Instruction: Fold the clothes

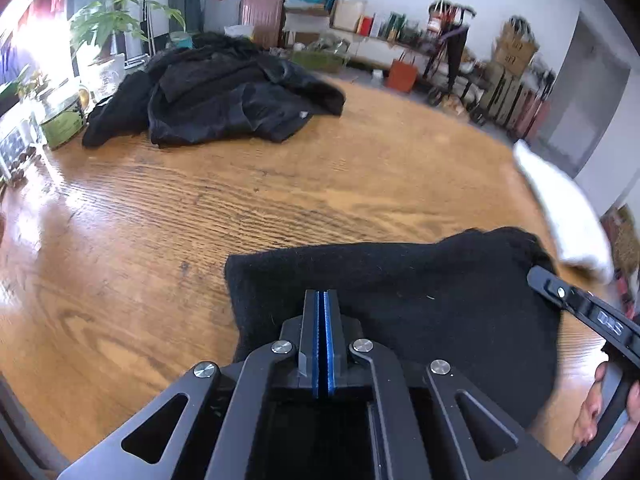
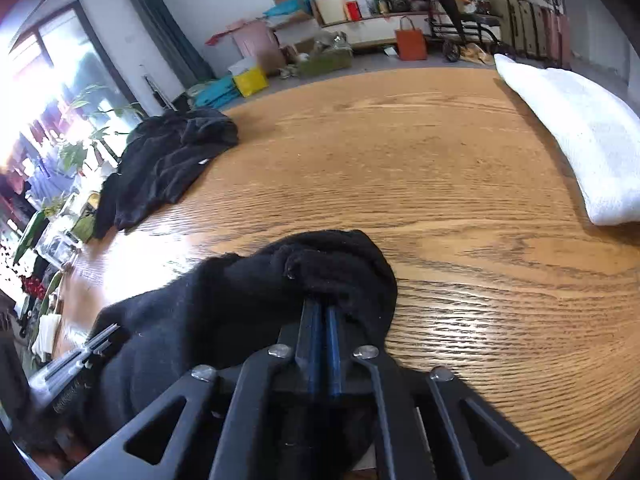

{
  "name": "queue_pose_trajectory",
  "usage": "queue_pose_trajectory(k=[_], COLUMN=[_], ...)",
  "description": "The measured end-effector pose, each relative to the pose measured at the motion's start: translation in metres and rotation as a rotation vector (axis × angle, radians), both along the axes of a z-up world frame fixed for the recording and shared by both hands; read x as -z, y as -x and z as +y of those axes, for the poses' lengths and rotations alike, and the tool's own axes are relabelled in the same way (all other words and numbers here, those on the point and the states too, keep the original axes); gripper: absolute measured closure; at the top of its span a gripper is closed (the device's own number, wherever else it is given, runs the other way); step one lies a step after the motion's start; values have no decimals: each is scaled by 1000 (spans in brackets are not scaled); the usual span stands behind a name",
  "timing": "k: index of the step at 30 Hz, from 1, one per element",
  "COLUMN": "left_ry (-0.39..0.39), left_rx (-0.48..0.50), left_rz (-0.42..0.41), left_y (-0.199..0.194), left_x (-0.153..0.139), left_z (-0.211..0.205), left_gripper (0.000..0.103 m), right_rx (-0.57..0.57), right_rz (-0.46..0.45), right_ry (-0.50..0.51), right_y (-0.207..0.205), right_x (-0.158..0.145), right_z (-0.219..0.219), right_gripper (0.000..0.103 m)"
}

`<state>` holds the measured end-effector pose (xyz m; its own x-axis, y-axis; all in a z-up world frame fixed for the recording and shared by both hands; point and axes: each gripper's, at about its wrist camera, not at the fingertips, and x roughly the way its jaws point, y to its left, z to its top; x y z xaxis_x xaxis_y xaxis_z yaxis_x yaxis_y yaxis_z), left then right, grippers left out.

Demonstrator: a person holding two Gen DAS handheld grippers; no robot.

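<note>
The left tool (image 1: 325, 294) sits closed, nothing visibly pinched, above a black knit garment (image 1: 400, 300) on the wooden counter (image 1: 240, 200). The right tool (image 2: 325, 308) grips a bunched edge of that garment. It looks soft, light and floppy; corners or hems seem the best holds. A dark pile (image 1: 224, 92) lies farther off.

Left gripper (image 1: 324, 294) in the foreground, blue-lined jaws closed together with no cloth visible between them, poised over a black knit garment (image 1: 400, 292) lying on the near part of a wooden table (image 1: 248, 200). Right gripper (image 1: 536, 276) entering from the right edge, tip at the garment's far right corner, hand (image 1: 600, 404) behind it. Heap of black clothes (image 1: 224, 92) at far left. White folded cloth (image 1: 560, 208) at the right edge. Potted plant (image 1: 116, 12) beyond.
</note>
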<state>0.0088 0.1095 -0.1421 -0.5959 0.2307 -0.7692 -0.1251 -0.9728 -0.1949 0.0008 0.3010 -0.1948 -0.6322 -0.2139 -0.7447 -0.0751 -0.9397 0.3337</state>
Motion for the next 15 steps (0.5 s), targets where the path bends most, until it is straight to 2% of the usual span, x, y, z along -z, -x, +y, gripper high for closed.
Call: queue_pose_trajectory(k=[1,2,3,4,5,6,9,11,13,15], left_ry=[-37,-50,-62,-58,-65,-73,-57,-52,-103,-106], left_rx=[31,67,103,117,124,130,67,17,36,50], left_rz=[18,31,44,57,71,84,73,50,-17,-18], left_y=[-14,-30,-47,-63,-77,-90,-102,-101,-96,-97], left_x=[-8,-12,-16,-16,-17,-17,-12,-4,10,16], left_z=[-6,-13,-19,-27,-34,-41,-56,-62,-62,-56], left_gripper=[95,87,68,57,39,37,37,37,37,39], right_rx=[-18,-38,-68,-102,-144,-193,-270,-284,-291,-300], right_rz=[38,80,121,146,145,136,89,49,30,33], right_ry=[49,110,148,150,129,107,90,82,91,74], right_y=[-13,-29,-48,-68,-87,-105,-138,-142,-142,-139], right_x=[-8,-18,-28,-35,-37,-36,-20,-6,4,7], right_z=[2,4,4,0,-5,-10,-19,-25,-29,-35], right_gripper=[88,85,76,68,68,68,69,70,70,70])
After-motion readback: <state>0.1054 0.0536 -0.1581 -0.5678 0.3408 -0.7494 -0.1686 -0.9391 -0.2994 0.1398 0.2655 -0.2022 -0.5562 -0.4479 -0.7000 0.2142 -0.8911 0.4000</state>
